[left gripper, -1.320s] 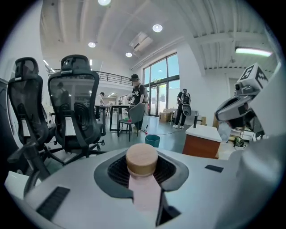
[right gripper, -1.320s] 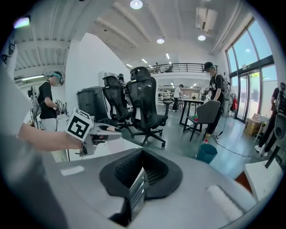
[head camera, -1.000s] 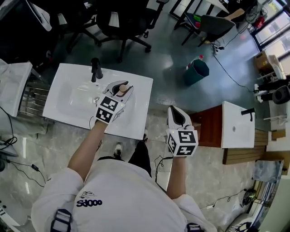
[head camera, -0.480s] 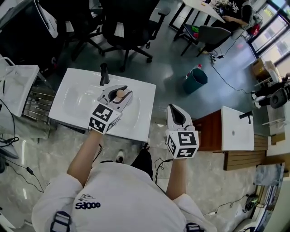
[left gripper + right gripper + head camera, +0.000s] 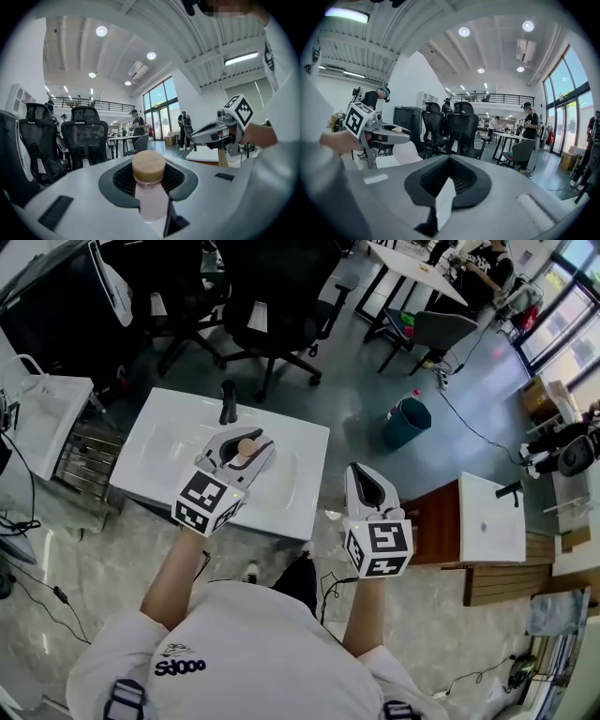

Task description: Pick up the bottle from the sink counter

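A pale pink bottle (image 5: pixel 149 199) with a round wooden cap (image 5: pixel 246 447) stands upright between the jaws of my left gripper (image 5: pixel 242 440), which is shut on its body. I hold it in the air above the white sink counter (image 5: pixel 286 495), in front of the black faucet (image 5: pixel 228 401). In the right gripper view the same bottle (image 5: pixel 406 153) hangs below the left gripper (image 5: pixel 383 133). My right gripper (image 5: pixel 364 476) hovers right of the counter over the floor, its jaws closed together with nothing in them. It also shows in the left gripper view as the right gripper (image 5: pixel 216 132).
Black office chairs (image 5: pixel 272 320) stand behind the counter. A teal bin (image 5: pixel 406 420) sits on the floor at back right. A second white sink on a wooden cabinet (image 5: pixel 490 512) is to the right, a white unit (image 5: pixel 42 423) to the left.
My left gripper has drawn back toward me and upward with the bottle in it, away from the faucet. The right gripper has hardly moved.
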Demonstrator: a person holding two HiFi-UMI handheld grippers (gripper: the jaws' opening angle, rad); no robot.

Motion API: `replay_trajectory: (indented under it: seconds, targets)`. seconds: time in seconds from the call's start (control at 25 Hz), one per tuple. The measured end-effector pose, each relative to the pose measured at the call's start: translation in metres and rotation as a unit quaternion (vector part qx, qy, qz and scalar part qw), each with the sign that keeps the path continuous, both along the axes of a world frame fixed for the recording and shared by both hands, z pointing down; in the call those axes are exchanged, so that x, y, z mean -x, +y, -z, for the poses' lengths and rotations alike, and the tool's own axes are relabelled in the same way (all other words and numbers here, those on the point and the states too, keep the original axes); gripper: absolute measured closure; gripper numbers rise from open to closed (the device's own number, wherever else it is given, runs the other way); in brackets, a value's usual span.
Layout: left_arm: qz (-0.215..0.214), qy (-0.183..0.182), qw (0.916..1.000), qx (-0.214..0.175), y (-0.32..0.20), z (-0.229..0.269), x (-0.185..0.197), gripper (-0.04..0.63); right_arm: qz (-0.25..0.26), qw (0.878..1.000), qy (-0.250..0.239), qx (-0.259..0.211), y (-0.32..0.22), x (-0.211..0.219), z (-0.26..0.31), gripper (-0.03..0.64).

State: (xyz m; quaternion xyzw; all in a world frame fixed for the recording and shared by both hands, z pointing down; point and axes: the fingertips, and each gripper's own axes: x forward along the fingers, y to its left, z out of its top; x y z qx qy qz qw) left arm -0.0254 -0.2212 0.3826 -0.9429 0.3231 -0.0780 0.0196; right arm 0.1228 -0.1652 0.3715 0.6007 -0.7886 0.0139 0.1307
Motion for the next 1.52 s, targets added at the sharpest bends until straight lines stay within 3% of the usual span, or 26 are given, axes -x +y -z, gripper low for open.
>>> replay_trajectory:
  seconds: [0.36,1.52]
  targets:
    - [-0.008,0.009,0.9998,-0.013,0.02,0.016,0.007,0.488,0.002,1.0,0.003,0.003,0.009,0.007,0.002,0.606]
    - [-0.01,0.0,0.9999,0.009,0.025,0.006,0.0,0.488,0.002,1.0,0.003,0.011,0.015,0.001,-0.007,0.606]
